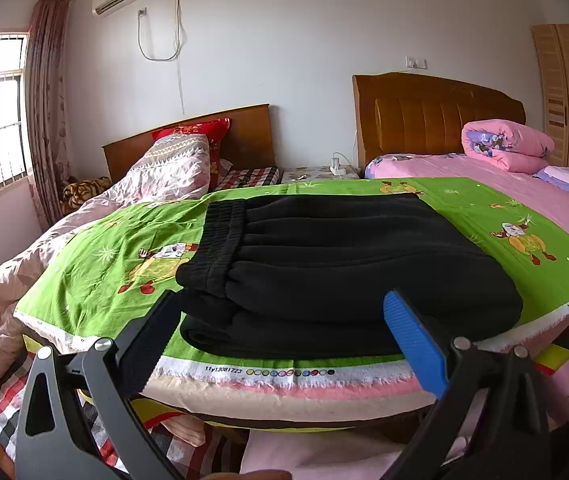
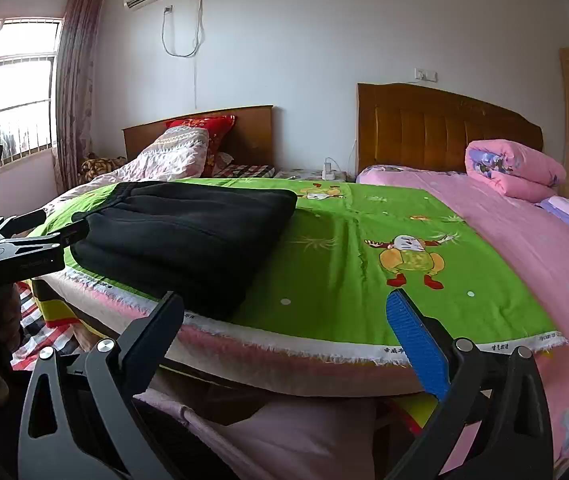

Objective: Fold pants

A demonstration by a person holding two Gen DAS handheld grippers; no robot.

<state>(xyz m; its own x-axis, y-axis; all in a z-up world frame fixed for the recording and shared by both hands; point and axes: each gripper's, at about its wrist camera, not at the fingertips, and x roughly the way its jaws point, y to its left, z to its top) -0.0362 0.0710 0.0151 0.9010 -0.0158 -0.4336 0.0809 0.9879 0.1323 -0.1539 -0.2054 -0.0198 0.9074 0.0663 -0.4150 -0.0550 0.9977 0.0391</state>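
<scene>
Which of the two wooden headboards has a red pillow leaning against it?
The lower, plain headboard on the window side: the red pillow leans on it. The taller, padded headboard has a rolled pink quilt instead.

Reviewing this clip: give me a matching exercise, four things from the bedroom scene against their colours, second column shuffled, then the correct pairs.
Things:
1. folded pants
2. cartoon-print cloth under the pants
3. rolled quilt by the tall headboard
4. ribbed pad on one finger of the right gripper

Colours:
A. pink
B. blue
C. black
D. green

Pairs: 1-C, 2-D, 3-A, 4-B
</scene>
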